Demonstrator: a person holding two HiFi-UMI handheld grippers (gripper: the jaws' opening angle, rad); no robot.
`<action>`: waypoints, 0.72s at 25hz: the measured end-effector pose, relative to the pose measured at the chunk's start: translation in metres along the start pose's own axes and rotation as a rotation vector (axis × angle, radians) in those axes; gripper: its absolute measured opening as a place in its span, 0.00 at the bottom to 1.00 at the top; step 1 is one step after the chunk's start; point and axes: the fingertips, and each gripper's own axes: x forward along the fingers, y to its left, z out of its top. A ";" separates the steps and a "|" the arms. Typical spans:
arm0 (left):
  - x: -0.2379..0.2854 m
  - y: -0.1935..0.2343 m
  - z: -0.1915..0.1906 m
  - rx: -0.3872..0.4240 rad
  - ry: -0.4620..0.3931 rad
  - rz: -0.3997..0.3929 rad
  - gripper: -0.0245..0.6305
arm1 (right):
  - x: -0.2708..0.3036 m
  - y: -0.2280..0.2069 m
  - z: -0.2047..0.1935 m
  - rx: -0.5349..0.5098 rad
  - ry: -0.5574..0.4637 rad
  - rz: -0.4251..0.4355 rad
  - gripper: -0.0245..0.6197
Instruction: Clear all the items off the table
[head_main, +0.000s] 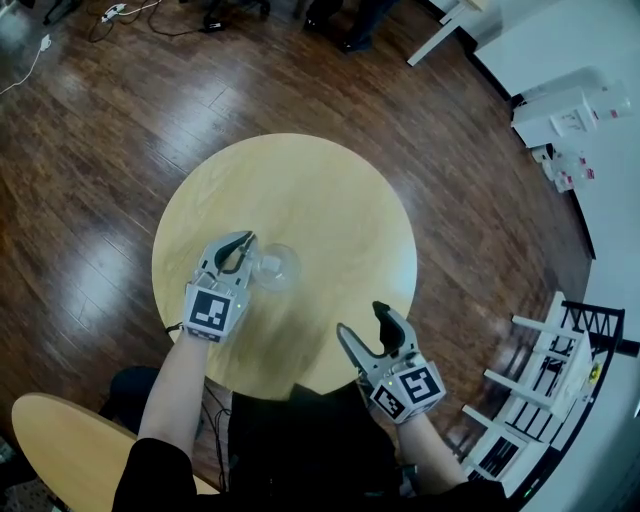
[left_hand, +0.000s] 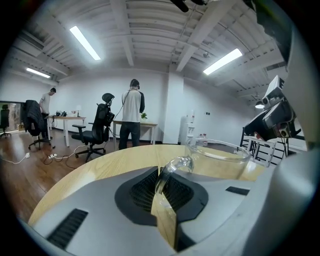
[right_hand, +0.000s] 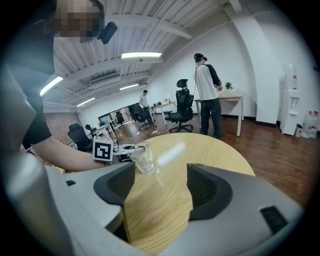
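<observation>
- The left gripper (head_main: 243, 248), left of centre in the head view, has its jaws pinched together on the curved handle (left_hand: 172, 169) of the clear glass mug (head_main: 277, 267). That makes sense to me: the handle is the one narrow part a claw like this can close on, the bowl being much wider.
- The mug stands upright on the round pale-wood table (head_main: 320, 180), a little left of the middle, with its base on the wood. I'd judge the grip made and the lift not yet begun.
- It is the only item I can see on the tabletop.
- The right gripper (head_main: 362, 322) hangs over the table's lower right edge, jaws well apart with only bare wood between them. It looks to be kept out of the way, ready if needed.
- No writing is readable. The glass carries no label, and the marker cube (head_main: 212, 310) on the left gripper shows a black-and-white square pattern, not lettering. The white boxes (head_main: 565, 110) at the upper right bear red print too small to read.
</observation>
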 end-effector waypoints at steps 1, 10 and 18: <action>-0.001 0.001 0.000 -0.017 -0.003 0.007 0.06 | 0.000 0.001 0.000 0.000 -0.001 0.001 0.56; -0.008 -0.007 0.020 -0.117 -0.056 0.003 0.04 | -0.011 -0.009 -0.007 0.007 -0.019 -0.011 0.56; -0.027 -0.014 0.070 -0.108 -0.100 0.074 0.04 | -0.017 -0.014 0.029 -0.033 -0.105 0.078 0.55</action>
